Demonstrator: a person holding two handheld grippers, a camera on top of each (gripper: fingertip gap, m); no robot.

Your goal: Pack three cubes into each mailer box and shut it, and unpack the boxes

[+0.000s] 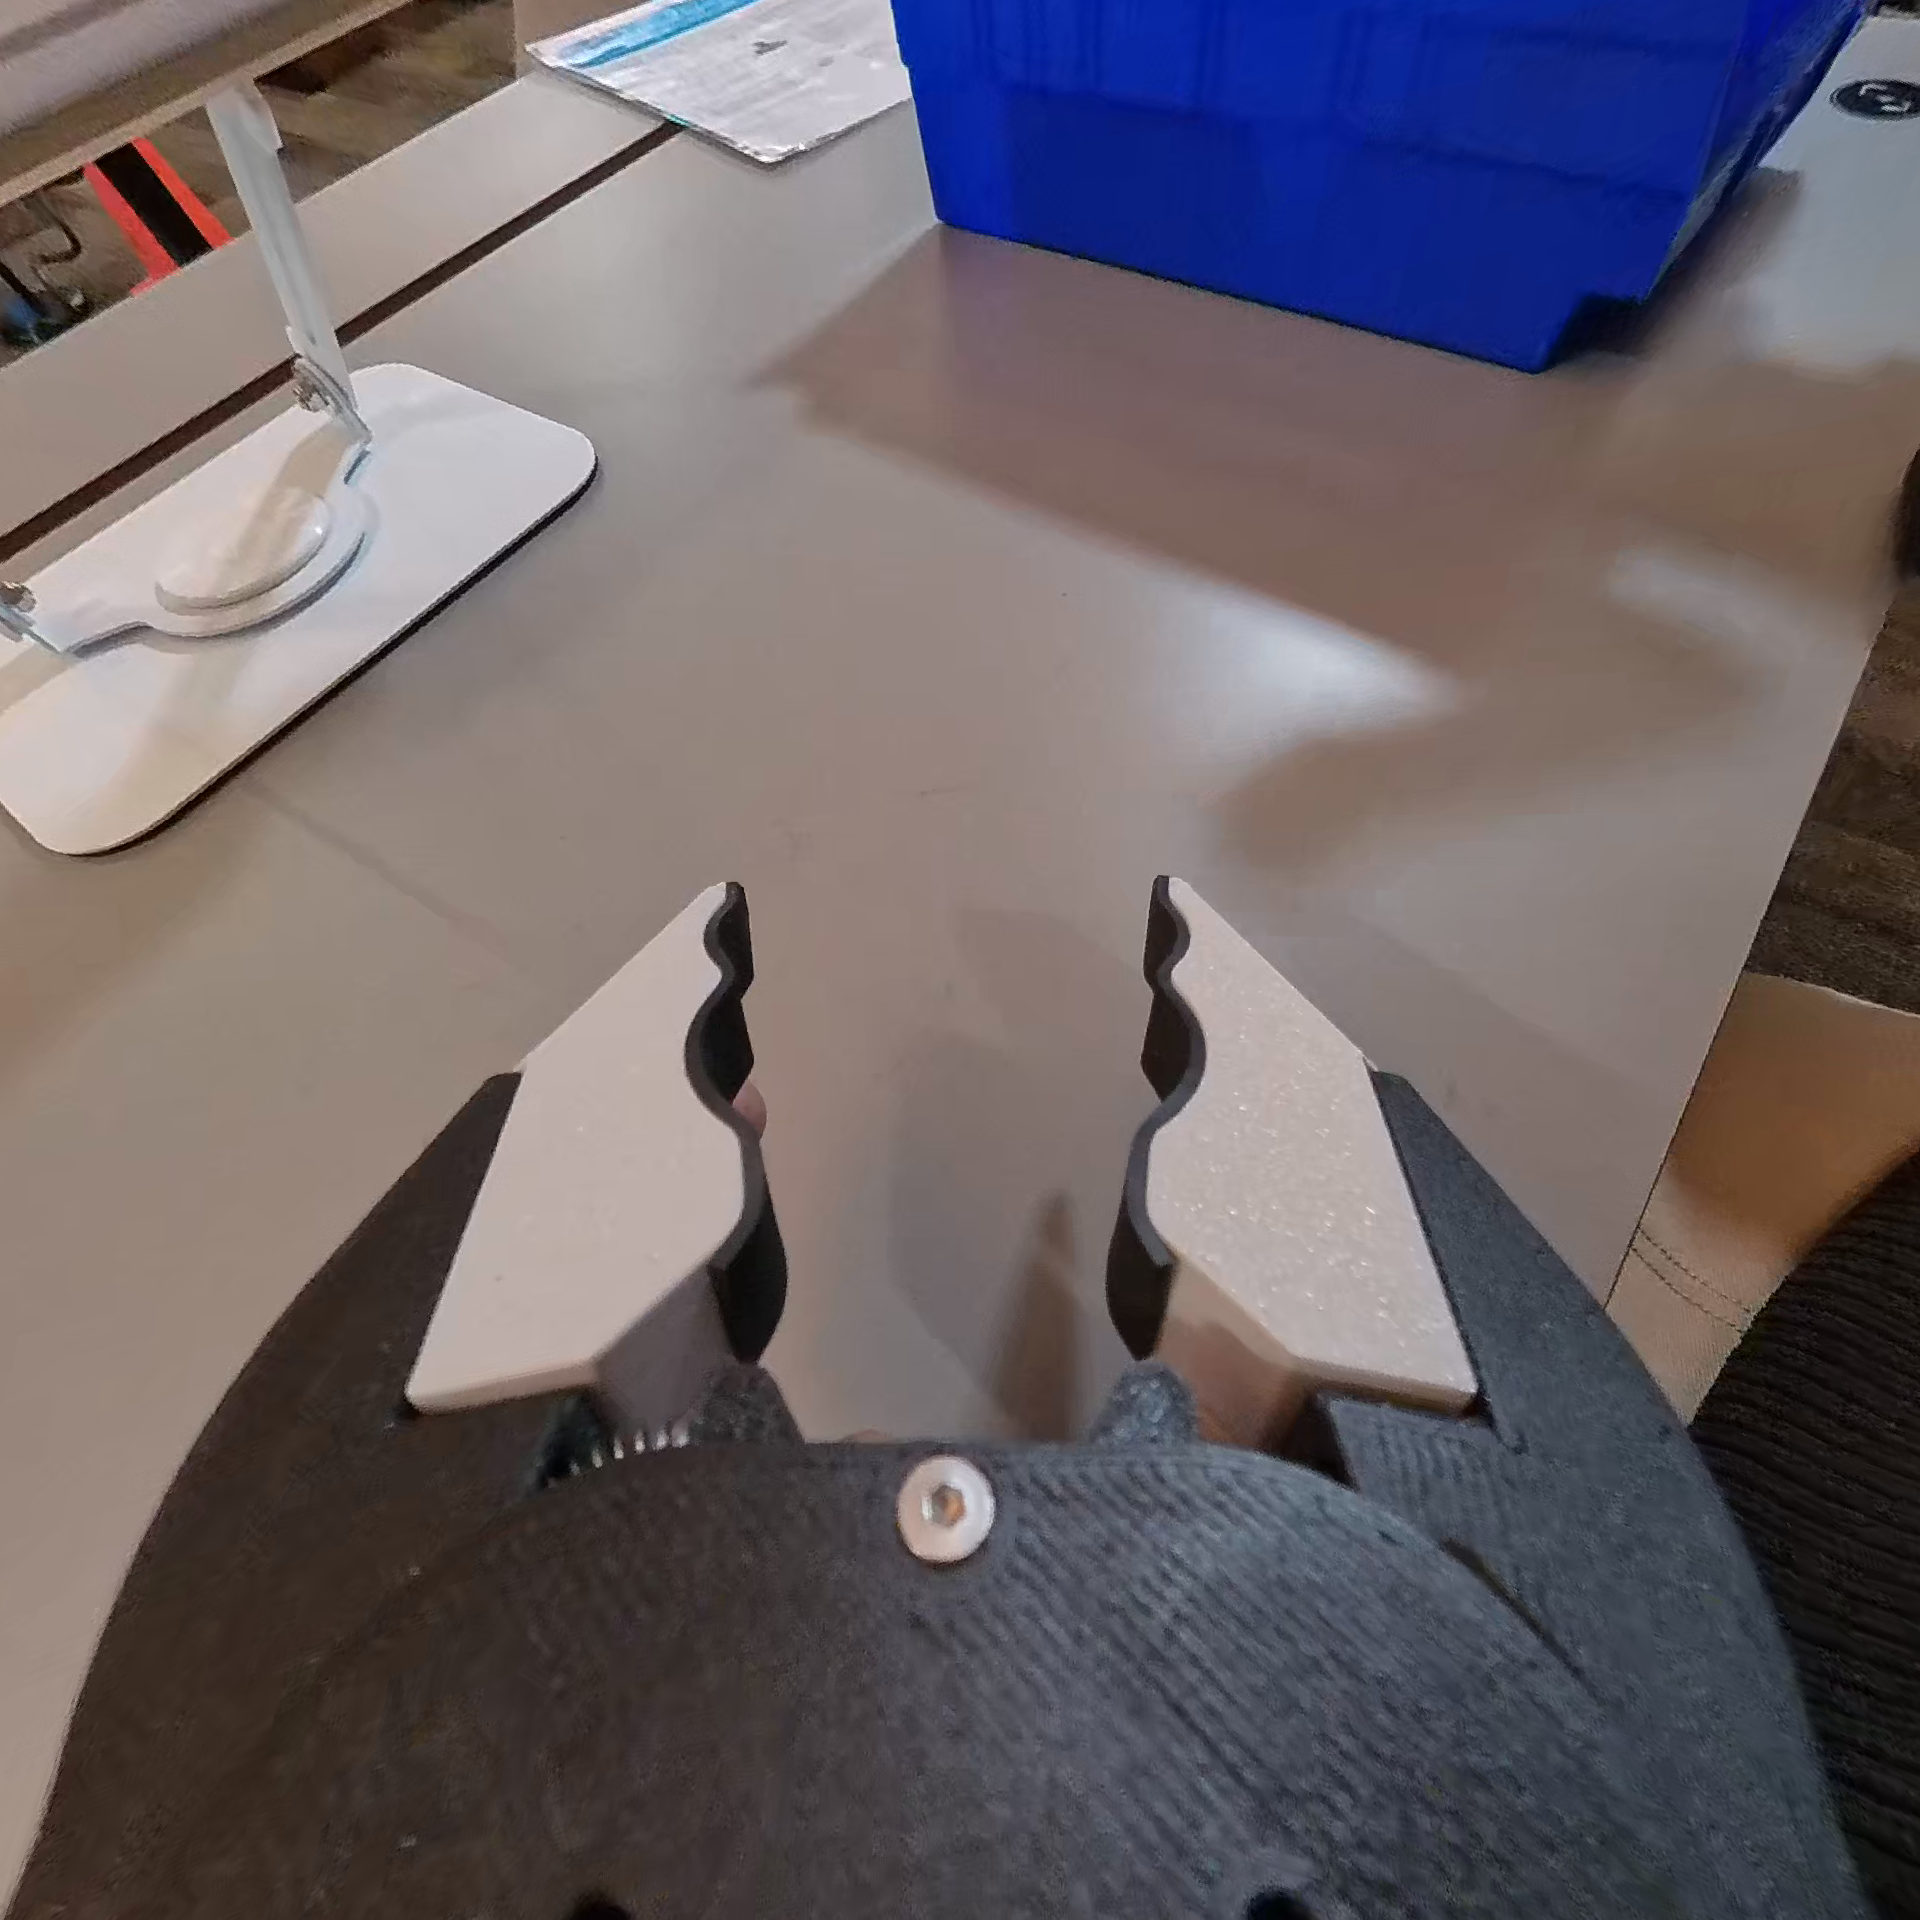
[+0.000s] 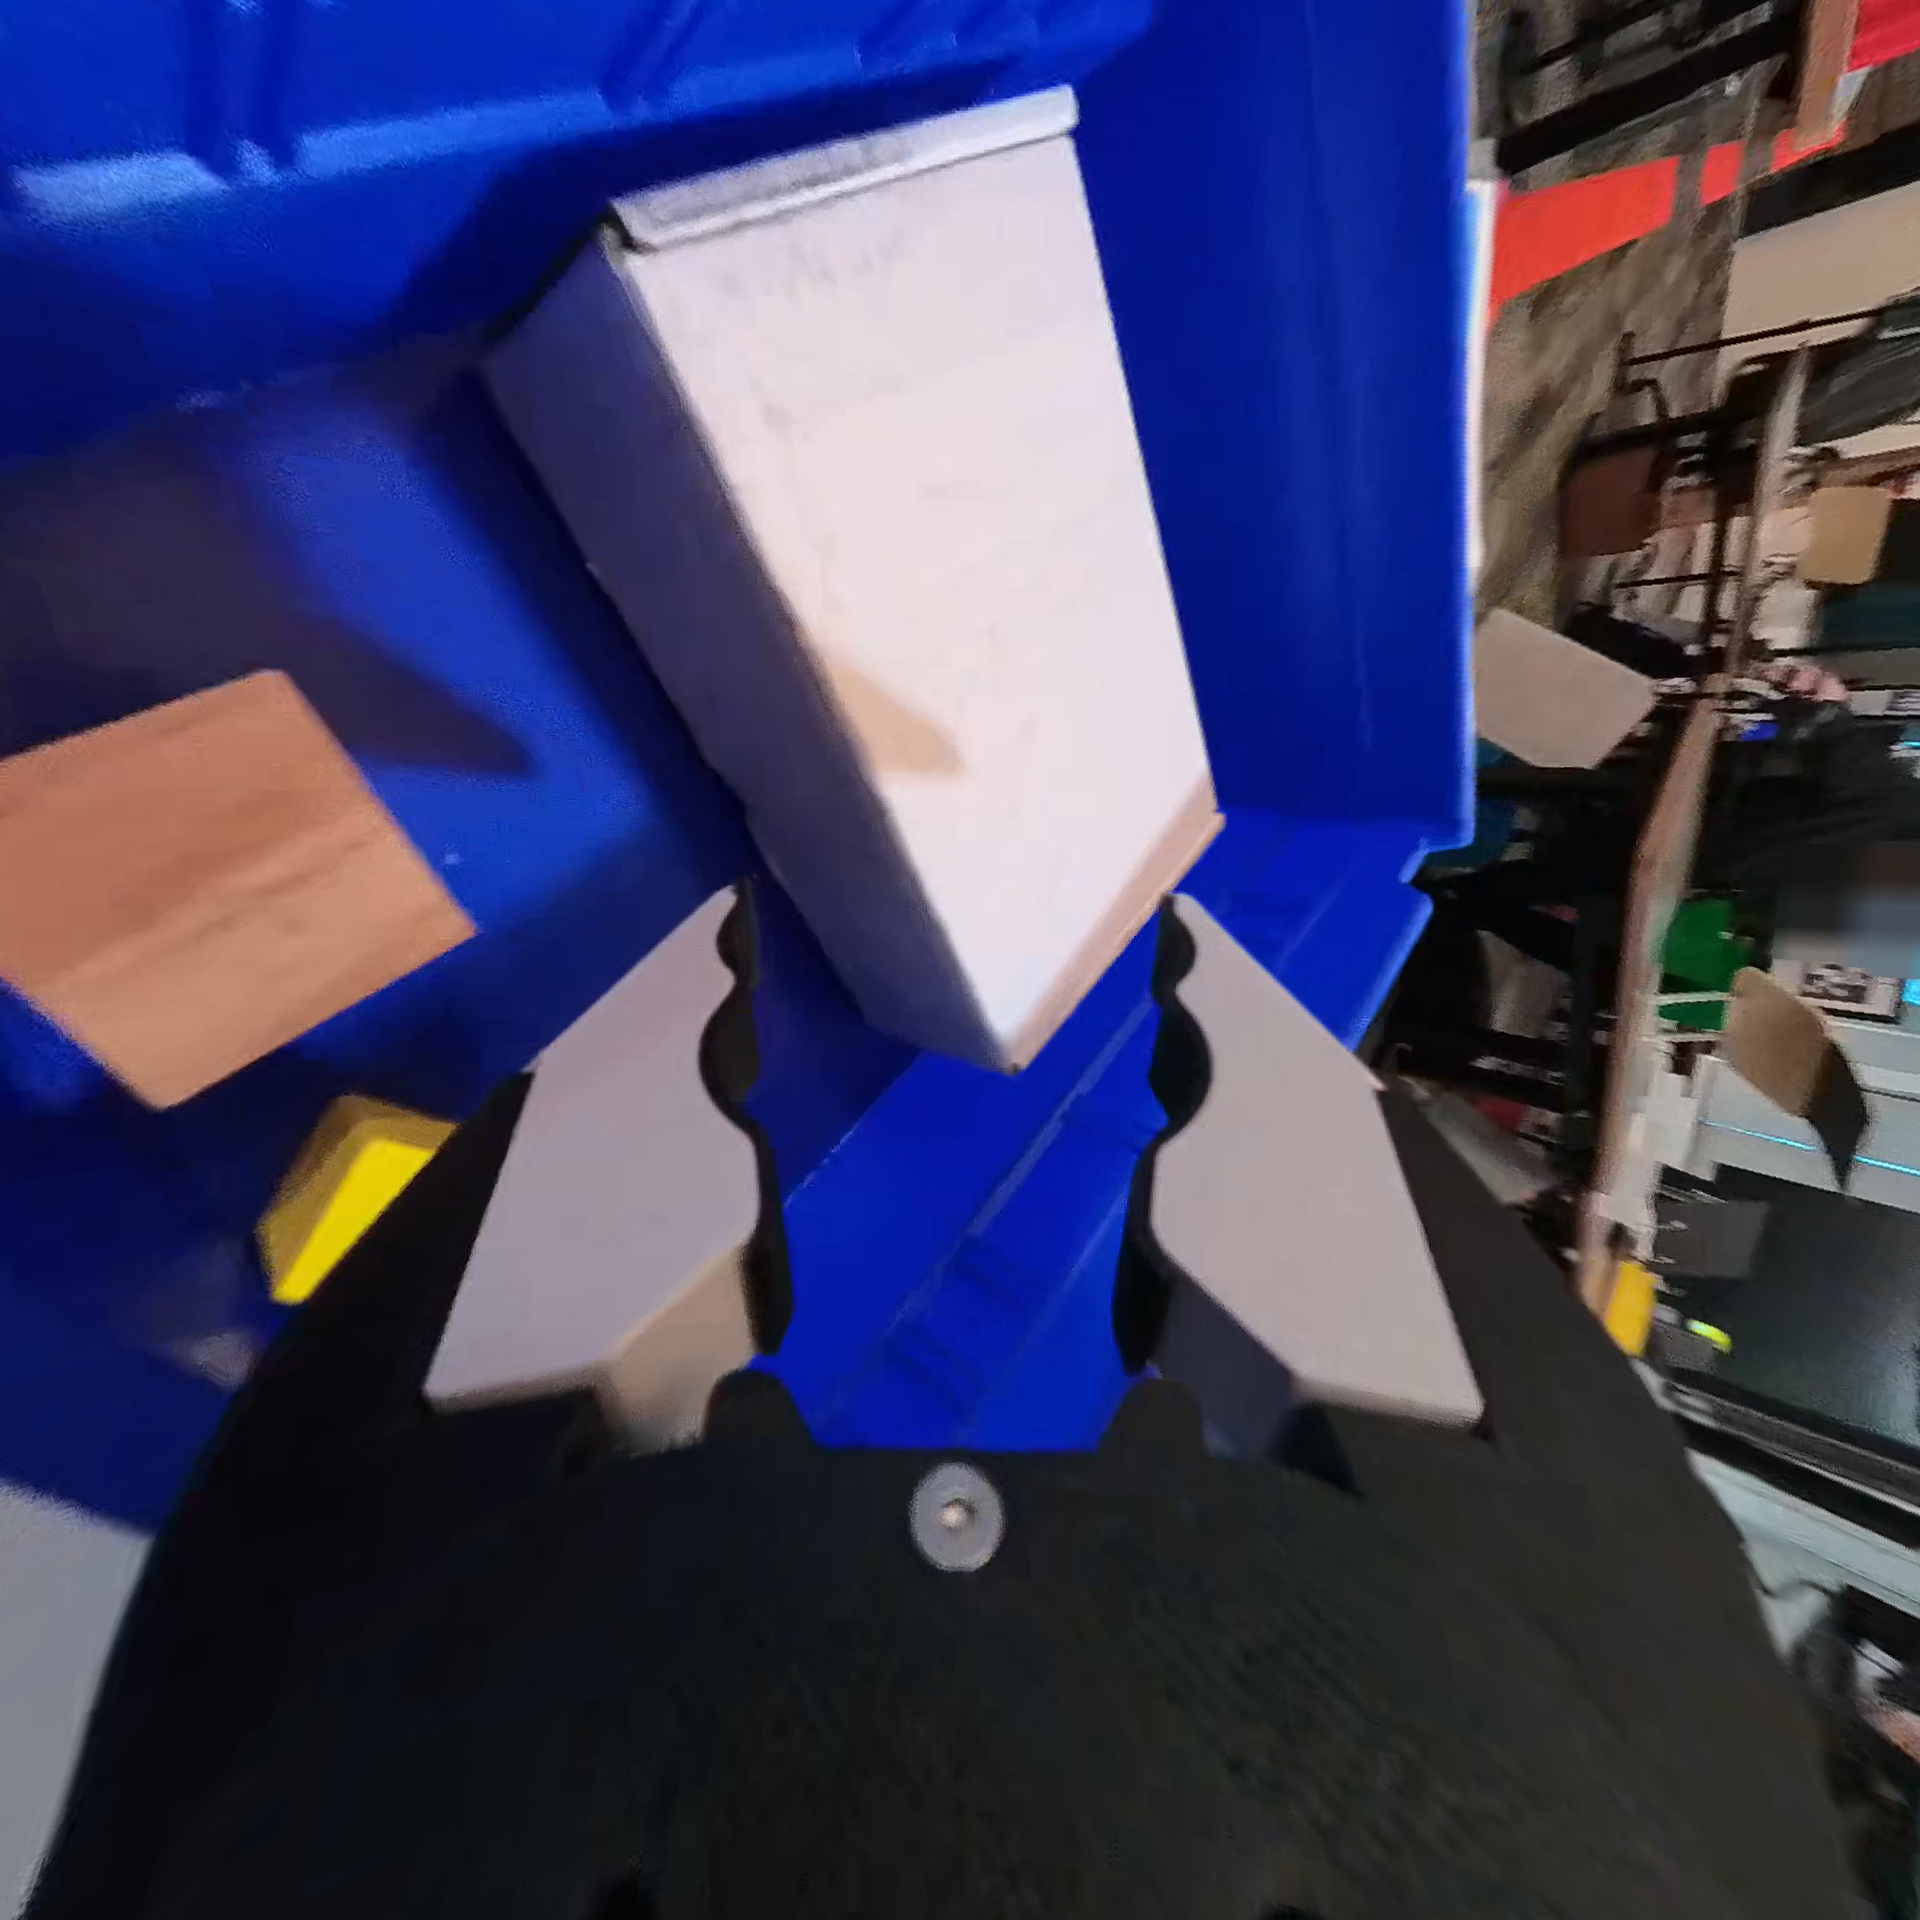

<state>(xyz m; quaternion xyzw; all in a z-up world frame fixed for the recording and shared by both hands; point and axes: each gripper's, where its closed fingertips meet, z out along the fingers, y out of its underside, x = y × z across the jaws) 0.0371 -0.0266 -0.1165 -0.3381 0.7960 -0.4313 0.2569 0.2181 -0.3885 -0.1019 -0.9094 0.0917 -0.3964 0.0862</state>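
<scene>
Early stage by my read — the white cardboard mailer box (image 2: 914,561) lies closed in the blue plastic bin (image 2: 1299,416). Right hand-held gripper (image 2: 956,925) is apart, just short of its corner; only this view shows the wooden cube (image 2: 208,883) and yellow cube (image 2: 343,1195). Left hand-held gripper (image 1: 951,914) is apart, empty over the grey worktop (image 1: 935,644) — bin exterior only.

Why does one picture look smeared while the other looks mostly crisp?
Right wrist view: motion blur smears the white mailer box, the wooden cube and the blue bin. Left wrist view: the left hand-held gripper is sharp, the table shows soft glare and shadows, and the wide lens bends the edges.
</scene>
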